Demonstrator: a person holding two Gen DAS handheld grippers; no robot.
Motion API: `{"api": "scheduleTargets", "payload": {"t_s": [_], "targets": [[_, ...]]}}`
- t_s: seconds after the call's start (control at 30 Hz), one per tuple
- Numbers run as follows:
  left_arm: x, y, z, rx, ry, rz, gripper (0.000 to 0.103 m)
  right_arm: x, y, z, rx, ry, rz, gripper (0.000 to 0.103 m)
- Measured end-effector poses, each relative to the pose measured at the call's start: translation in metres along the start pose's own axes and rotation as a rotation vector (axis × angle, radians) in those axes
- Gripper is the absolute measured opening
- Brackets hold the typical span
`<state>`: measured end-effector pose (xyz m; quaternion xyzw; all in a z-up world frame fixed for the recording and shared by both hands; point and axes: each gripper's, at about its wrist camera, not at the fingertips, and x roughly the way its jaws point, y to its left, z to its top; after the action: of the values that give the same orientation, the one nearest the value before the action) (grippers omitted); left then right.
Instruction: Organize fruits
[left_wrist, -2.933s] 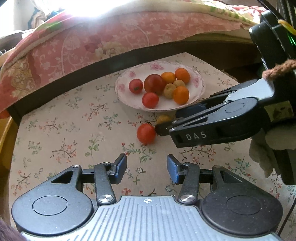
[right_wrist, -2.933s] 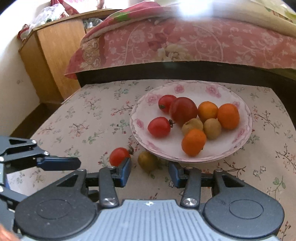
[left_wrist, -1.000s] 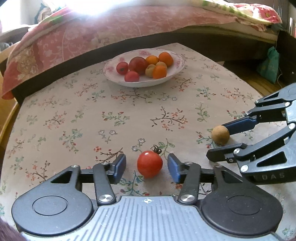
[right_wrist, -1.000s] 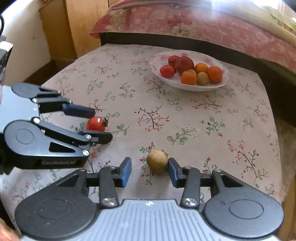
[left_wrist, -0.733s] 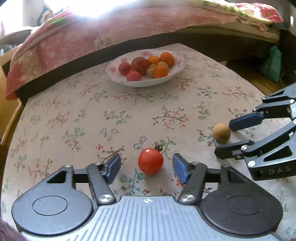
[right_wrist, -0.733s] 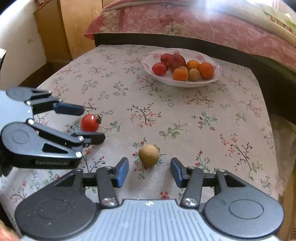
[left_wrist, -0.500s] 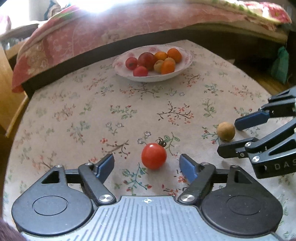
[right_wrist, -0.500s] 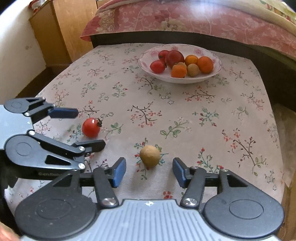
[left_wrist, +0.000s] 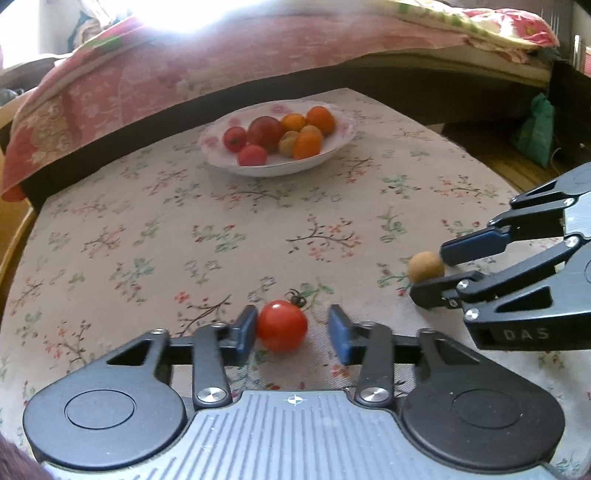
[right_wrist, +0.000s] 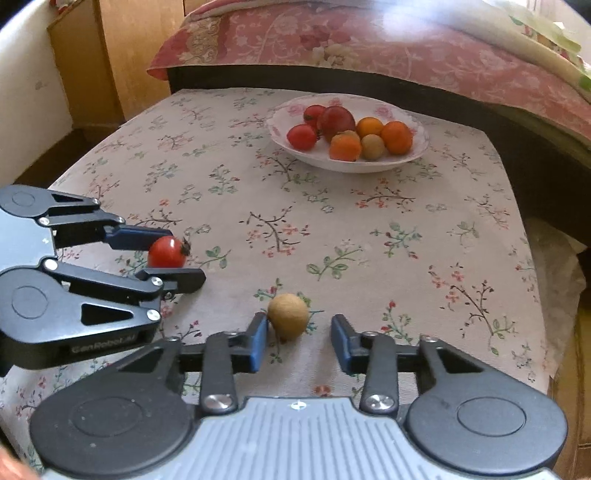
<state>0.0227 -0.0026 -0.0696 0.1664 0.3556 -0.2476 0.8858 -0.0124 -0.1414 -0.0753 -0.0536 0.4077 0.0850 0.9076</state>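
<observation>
Two low wrist views toward the shared fruit bowl (left_wrist: 334, 151)

Red tomato (left_wrist: 282, 325), stem up, at lower centre of the left wrist view; tan round fruit (right_wrist: 288, 320) at lower centre of the right; fruit-filled white bowl (left_wrist: 332, 153) at upper centre.

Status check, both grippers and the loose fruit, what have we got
Left gripper open around the red tomato. Right gripper open around the brown fruit. Both fruits on the tablecloth, path to the bowl clear.
</observation>
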Motion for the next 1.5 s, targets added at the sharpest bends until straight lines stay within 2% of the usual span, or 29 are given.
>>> {"api": "scheduleTargets", "payload": {"t_s": [0.07,0.13,0.33,0.43,0.5,0.57,0.63,0.73,0.83,0.97,1.03,1.17,1.3,1.4,1.5], "targets": [[0.0,0.0,0.001,0.001,0.005,-0.006,0.04,0.0,-0.002,0.001,0.006,-0.001,-0.011,0.025],[-0.001,-0.001,0.0,0.003,0.011,-0.008,0.037,0.0,-0.003,0.002,0.01,0.001,-0.012,0.025],[-0.004,-0.007,-0.003,0.002,0.014,0.015,0.037,-0.002,0.004,-0.003,-0.032,-0.006,-0.013,0.025],[-0.005,-0.011,-0.006,0.04,-0.006,0.029,0.037,-0.003,0.005,-0.008,-0.052,-0.029,-0.01,0.025],[-0.006,-0.011,-0.008,0.039,-0.01,0.032,0.041,-0.005,0.003,-0.01,-0.033,-0.033,-0.004,0.025],[-0.006,-0.011,-0.009,0.035,-0.015,0.046,0.053,-0.006,0.0,-0.013,-0.007,-0.043,0.005,0.025],[-0.006,-0.008,-0.01,0.019,-0.015,0.047,0.057,-0.007,0.0,-0.014,-0.012,-0.049,0.006,0.025],[-0.007,-0.004,-0.011,0.001,-0.017,0.041,0.061,-0.005,-0.001,-0.012,-0.001,-0.049,0.002,0.025],[-0.007,-0.004,-0.012,0.001,-0.023,0.051,0.065,-0.004,-0.002,-0.009,0.012,-0.045,-0.002,0.032],[-0.008,-0.004,-0.012,0.001,-0.02,0.053,0.065,-0.003,0.0,-0.008,0.007,-0.048,-0.005,0.037],[-0.009,-0.006,-0.012,0.014,-0.018,0.054,0.061,-0.001,0.0,-0.006,0.005,-0.055,-0.011,0.039],[-0.009,-0.01,-0.01,0.021,-0.01,0.03,0.045,0.001,-0.004,-0.003,0.02,-0.069,-0.017,0.039],[-0.009,-0.015,-0.011,0.046,-0.017,0.037,0.039,0.003,-0.005,-0.001,0.017,-0.071,-0.034,0.038],[-0.009,-0.015,-0.01,0.044,-0.008,0.036,0.036,0.004,-0.002,0.001,-0.009,-0.07,-0.043,0.028],[-0.009,-0.018,-0.009,0.055,-0.003,0.048,0.036,0.004,-0.002,0.002,-0.009,-0.059,-0.044,0.027]]}}
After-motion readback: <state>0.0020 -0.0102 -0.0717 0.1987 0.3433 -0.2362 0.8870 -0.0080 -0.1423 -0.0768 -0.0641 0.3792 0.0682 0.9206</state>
